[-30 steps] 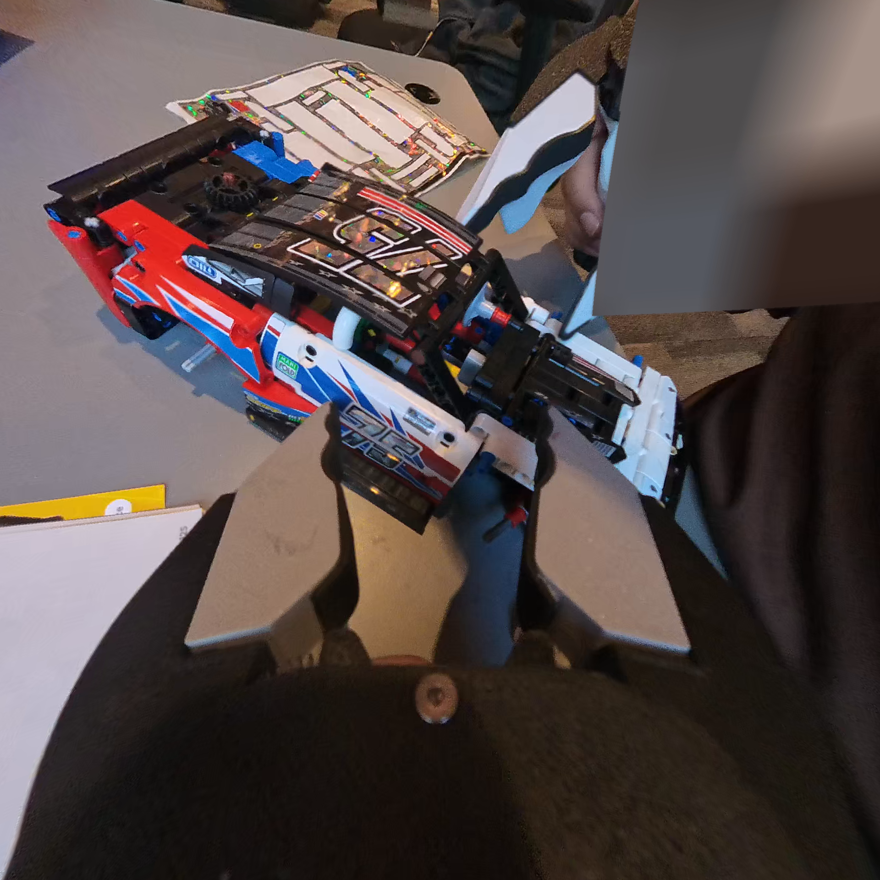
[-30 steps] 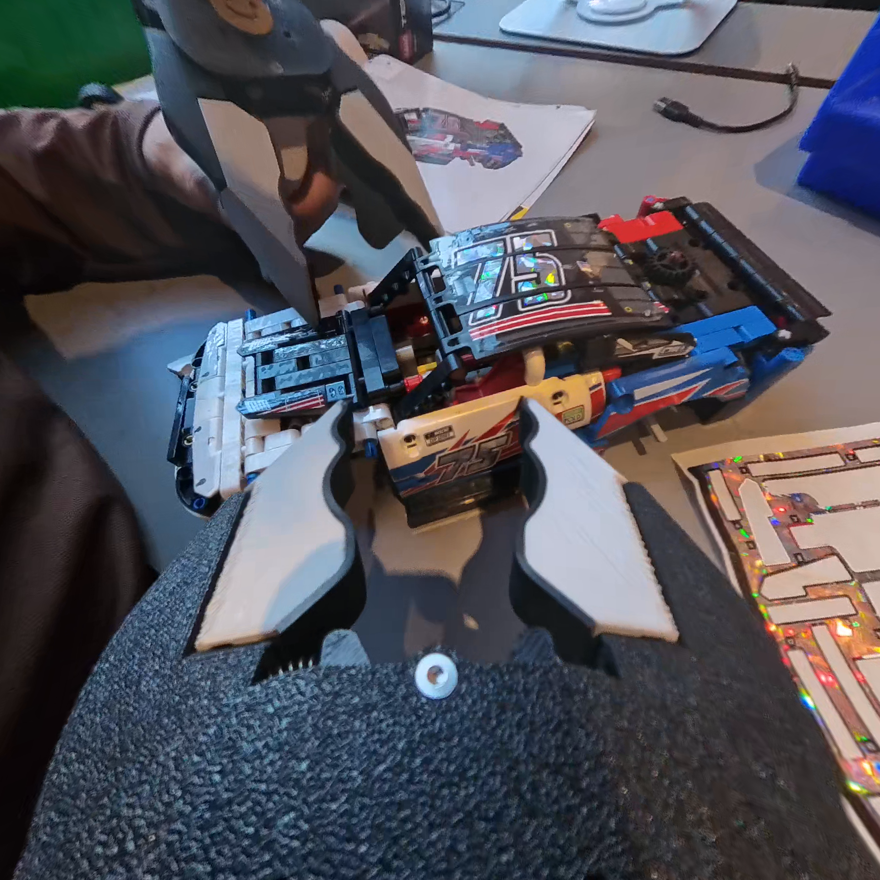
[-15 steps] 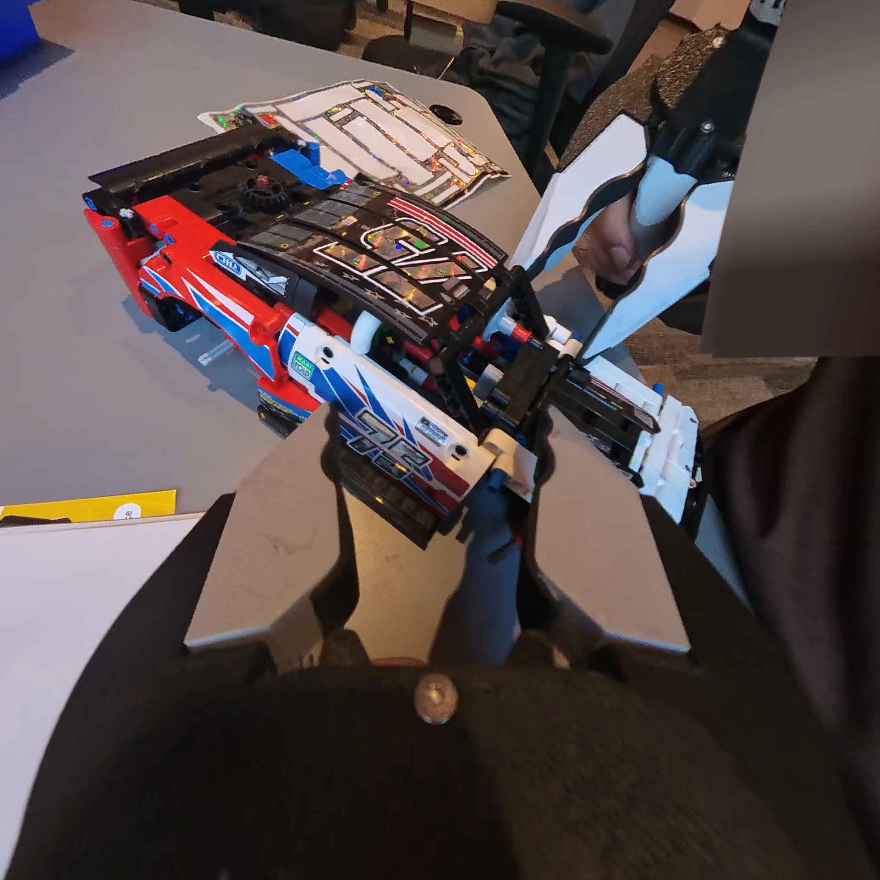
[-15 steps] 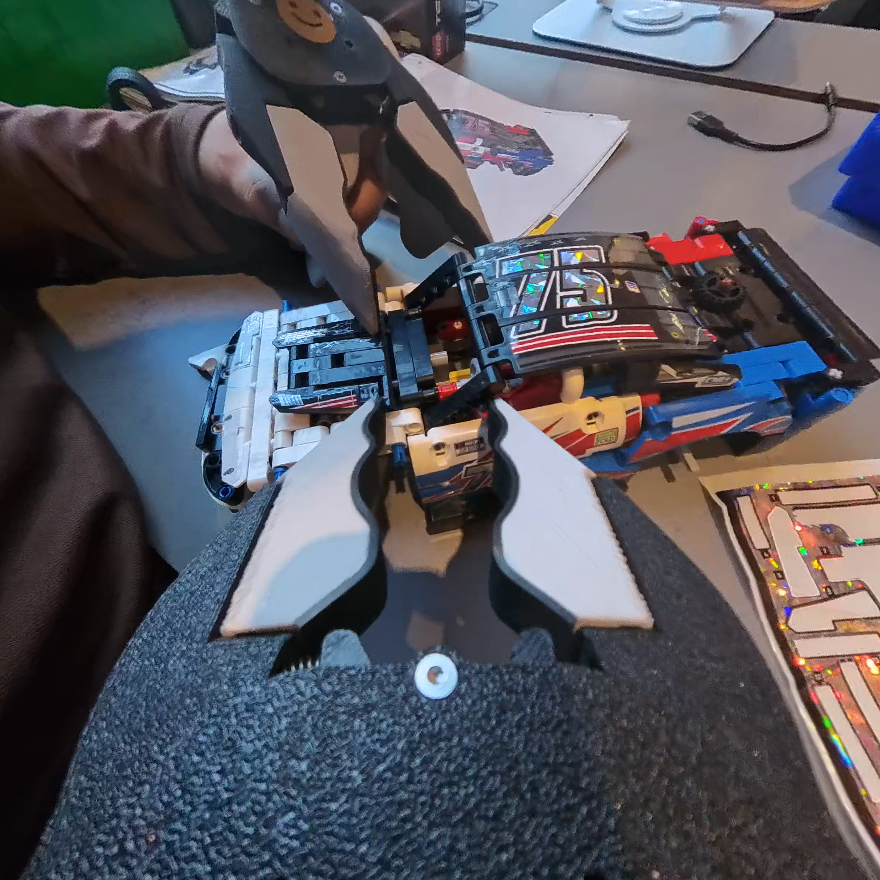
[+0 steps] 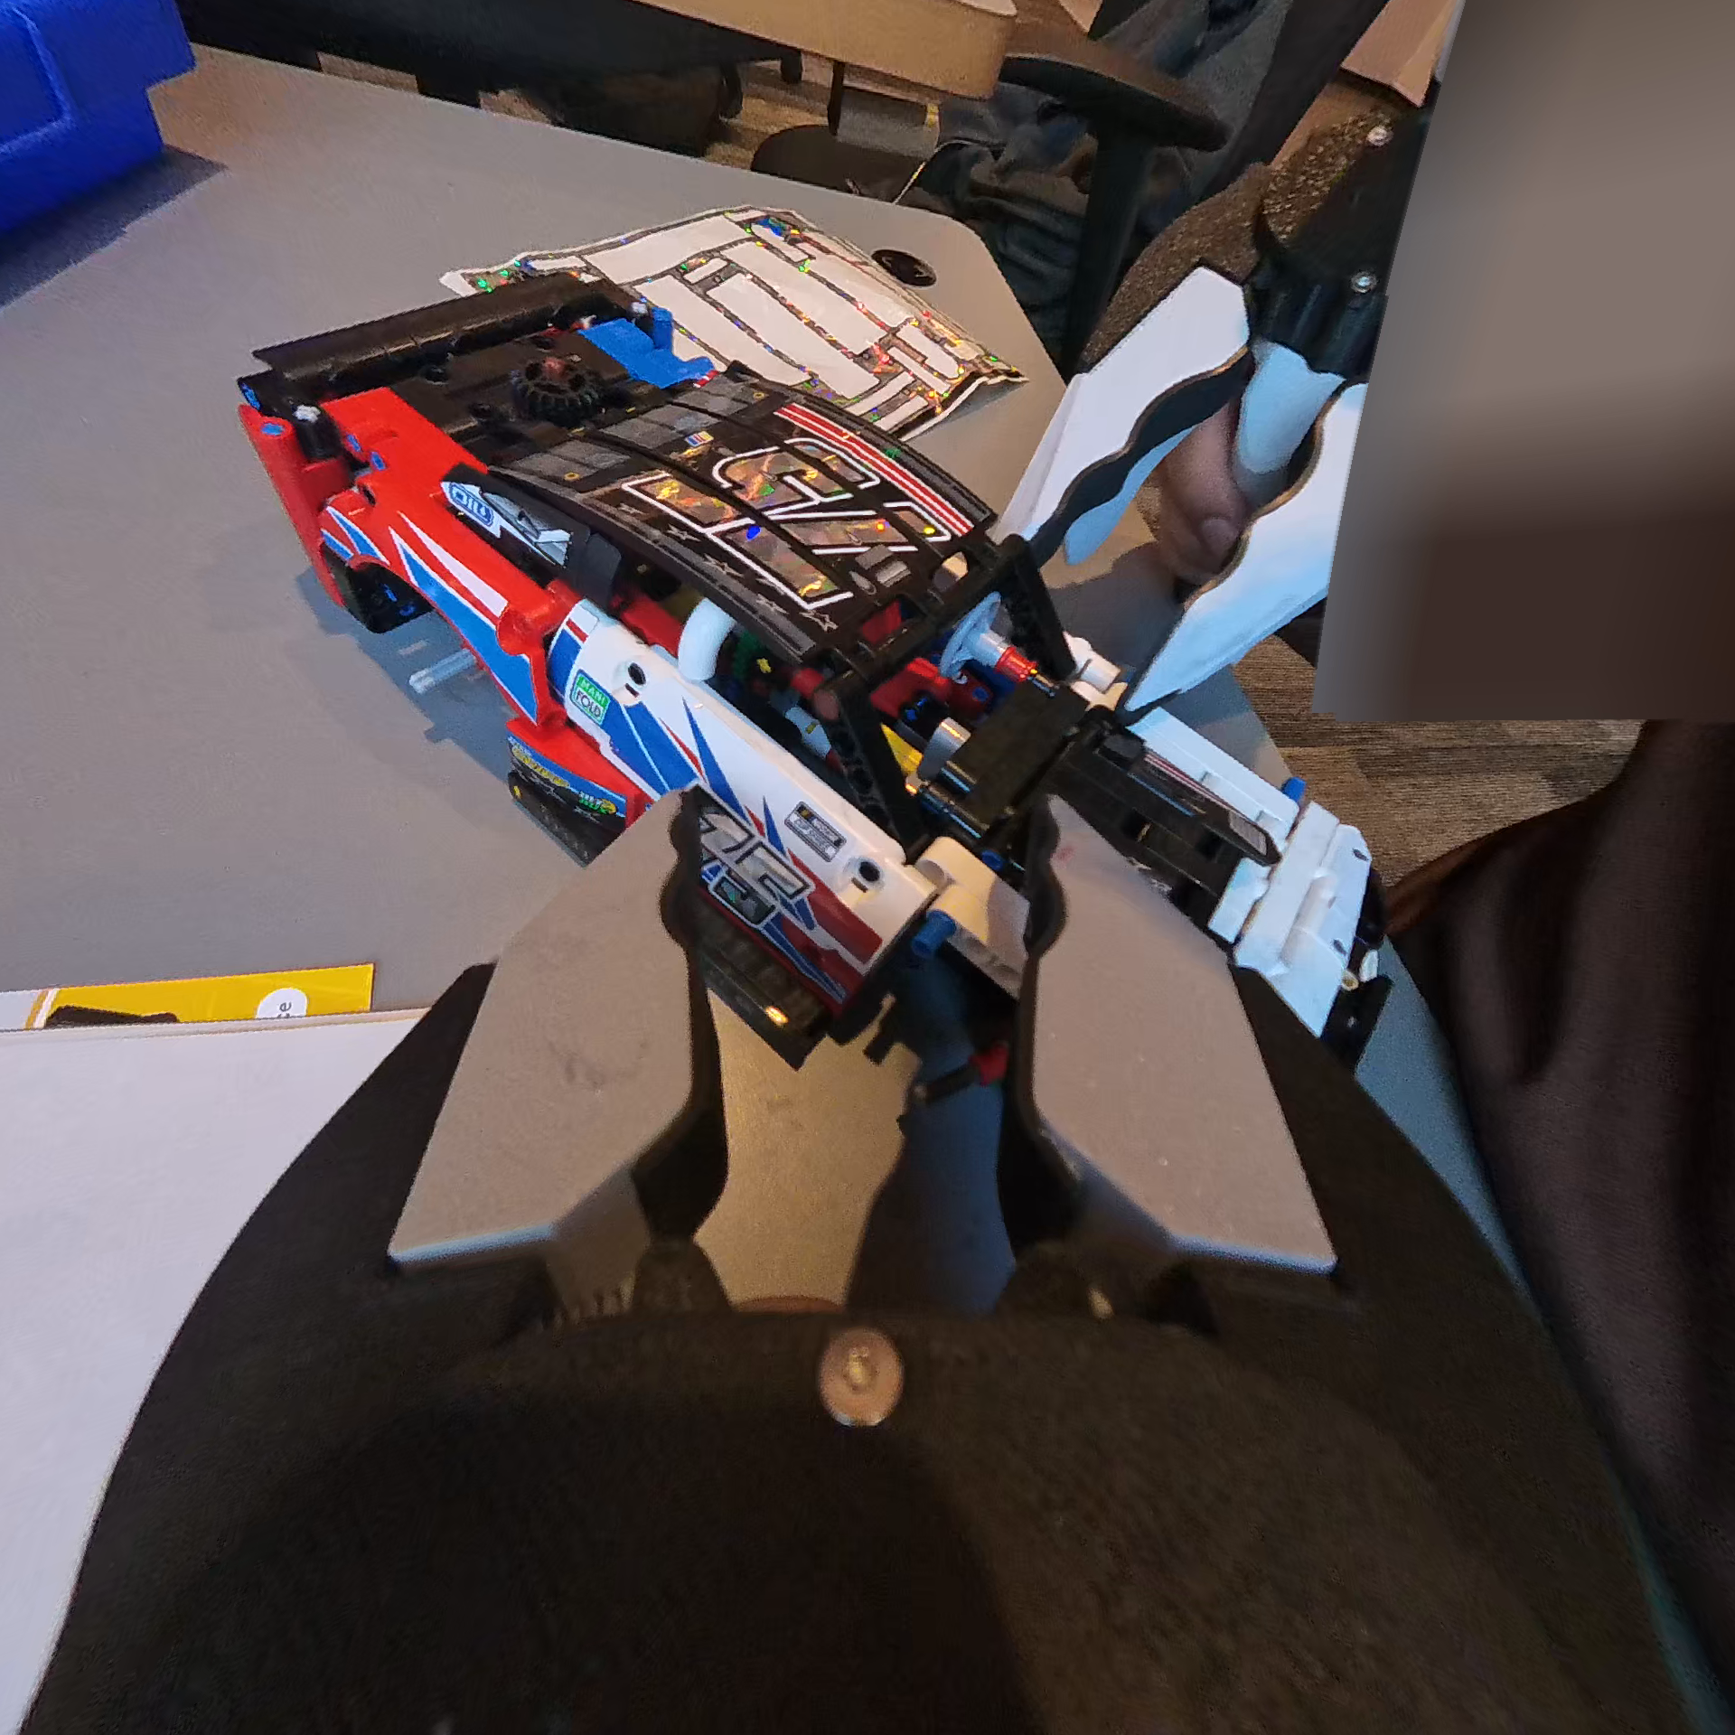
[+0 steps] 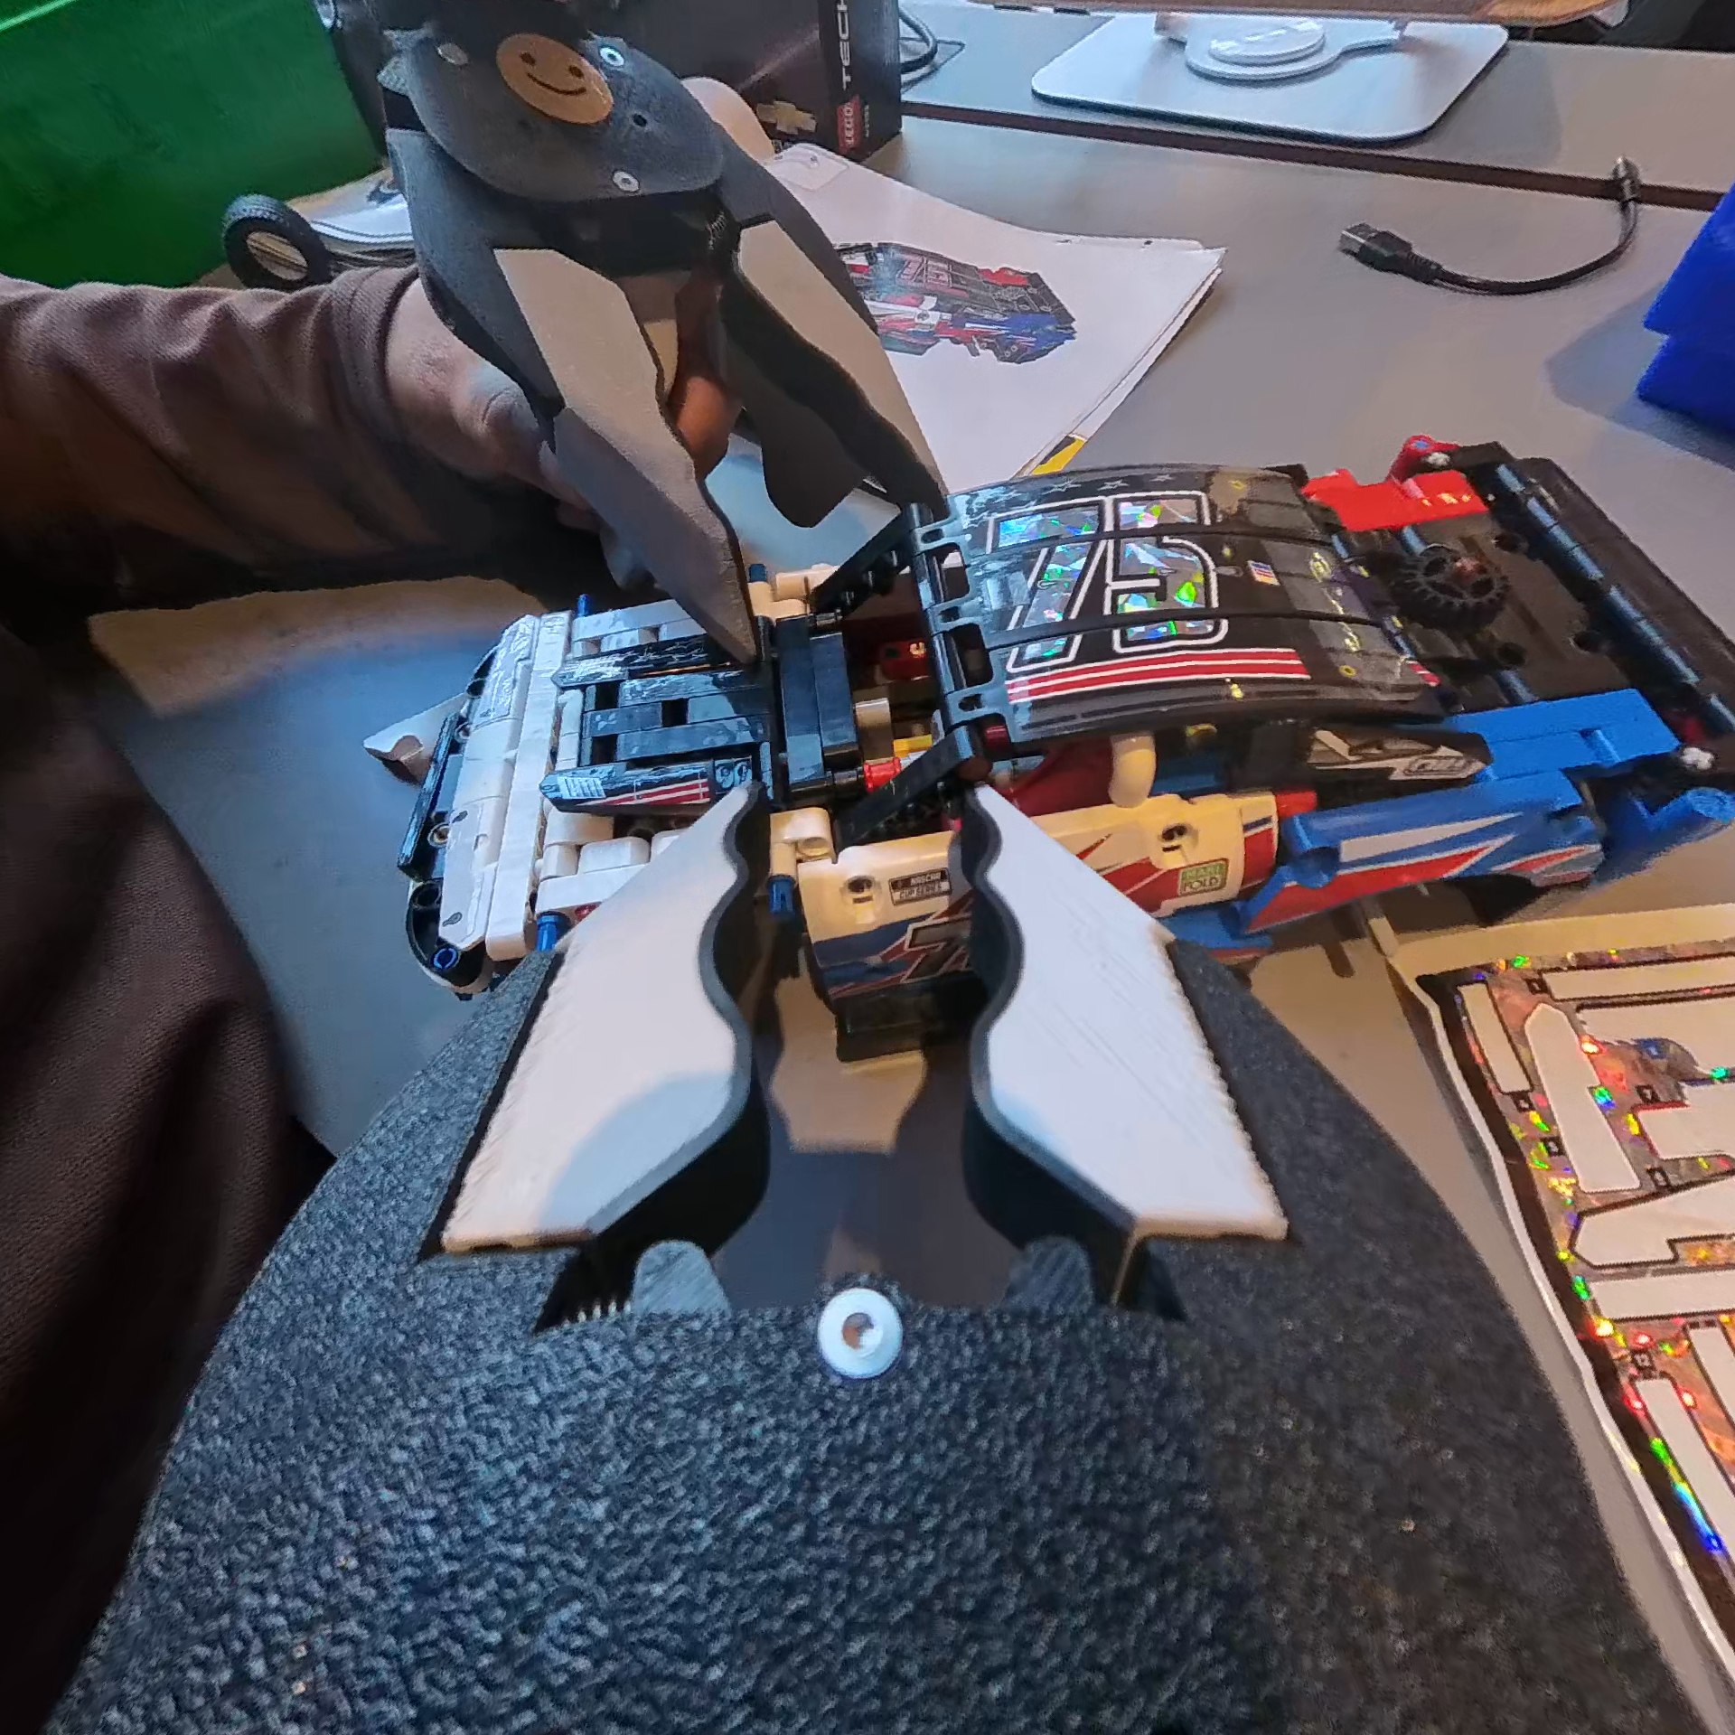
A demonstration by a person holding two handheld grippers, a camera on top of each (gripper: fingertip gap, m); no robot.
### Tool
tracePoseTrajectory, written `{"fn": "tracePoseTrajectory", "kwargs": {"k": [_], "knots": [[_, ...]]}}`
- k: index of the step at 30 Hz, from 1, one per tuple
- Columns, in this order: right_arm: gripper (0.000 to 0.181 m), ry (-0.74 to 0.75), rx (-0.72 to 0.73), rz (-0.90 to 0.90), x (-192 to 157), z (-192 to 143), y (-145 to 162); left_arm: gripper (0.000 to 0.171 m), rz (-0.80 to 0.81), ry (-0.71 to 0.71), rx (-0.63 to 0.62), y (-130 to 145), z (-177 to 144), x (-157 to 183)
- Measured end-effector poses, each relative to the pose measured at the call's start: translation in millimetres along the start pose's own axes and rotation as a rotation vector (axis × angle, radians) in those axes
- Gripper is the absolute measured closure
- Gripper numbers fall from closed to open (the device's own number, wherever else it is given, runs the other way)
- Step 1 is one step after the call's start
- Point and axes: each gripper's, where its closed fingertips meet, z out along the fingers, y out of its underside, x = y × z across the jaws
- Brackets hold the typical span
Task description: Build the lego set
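1. A lego race car (image 5: 713,648), red, white, blue and black, is lying on a grey table (image 5: 188,657), its white front end pointing toward the person's dark sleeve (image 6: 188,422).
2. The left gripper (image 5: 859,826) is standing with its two grey fingers spread to either side of the car's white door panel, around the car's side. Whether they are pressing on it I cannot tell.
3. In the right wrist view, one tip of that left gripper (image 6: 836,573) is touching the black hood just in front of the car's windshield frame, while the other tip is sitting at the front corner of the car's black roof.
4. The right gripper (image 6: 859,807) is resting with its white fingers apart, straddling the car's near side door panel below the windshield pillar.
5. A holographic sticker sheet (image 6: 1615,1174) is lying just beside the car's blue rear quarter.
6. An instruction booklet (image 6: 1014,319) is lying behind the car, on the far side from the right gripper.
7. A black cable (image 6: 1502,263) is lying well beyond the car's rear.
8. A loose black wheel (image 6: 263,239) is sitting far behind the car's front end.
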Motion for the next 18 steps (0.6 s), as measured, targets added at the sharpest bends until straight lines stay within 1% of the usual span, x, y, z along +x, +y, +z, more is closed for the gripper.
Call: {"fn": "tracePoseTrajectory", "kwargs": {"k": [9,12,14,18], "knots": [[0.139,-0.013,0.027,0.031,1.1,0.3,-0.7,0.105,-0.004,0.004,0.002,-0.4,0.0,-0.2],[0.132,-0.053,0.026,0.059,-1.9,0.4,-1.9,0.104,-0.003,0.012,0.000,-0.3,0.0,0.0],[0.136,-0.034,0.018,0.040,-0.1,1.8,-1.4,0.104,0.002,0.013,-0.002,-0.1,0.1,-0.3],[0.139,-0.011,-0.014,0.006,0.5,2.1,-0.4,0.106,0.004,0.008,-0.001,-0.4,0.4,-0.9]]}}
